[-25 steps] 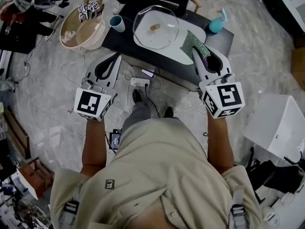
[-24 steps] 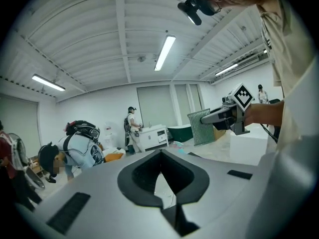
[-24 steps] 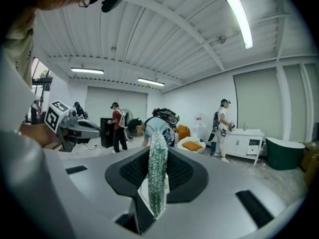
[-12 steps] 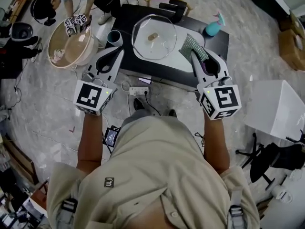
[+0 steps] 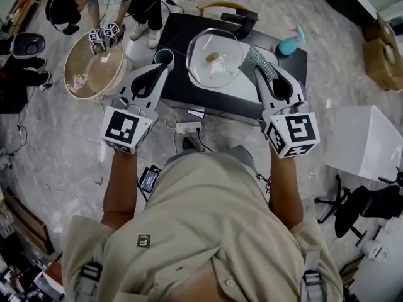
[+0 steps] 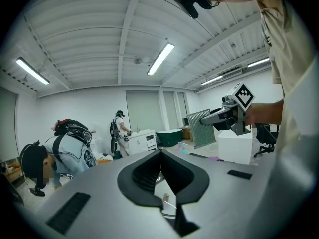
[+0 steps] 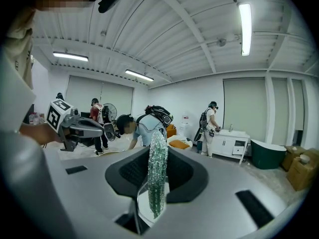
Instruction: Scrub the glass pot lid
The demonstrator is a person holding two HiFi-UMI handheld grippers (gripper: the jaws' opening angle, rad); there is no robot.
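Gripping a green mesh scrub pad [image 5: 253, 58] edge-on, the right gripper [image 5: 259, 72] is held just beside the right rim of the round clear glass pot lid [image 5: 217, 68], which lies mid-tabletop on the black tabletop [image 5: 179, 88]. The left gripper [image 5: 163, 70], jaws closed and empty, has advanced from over the floor to the tabletop's near left edge, near the teal cup [image 5: 164, 57].

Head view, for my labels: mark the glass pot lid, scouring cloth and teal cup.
glass pot lid [image 5: 203, 68], head view, clear dome beside the knob
scouring cloth [image 5: 253, 58], head view, sparkly green face
teal cup [image 5: 164, 57], head view, open mouth
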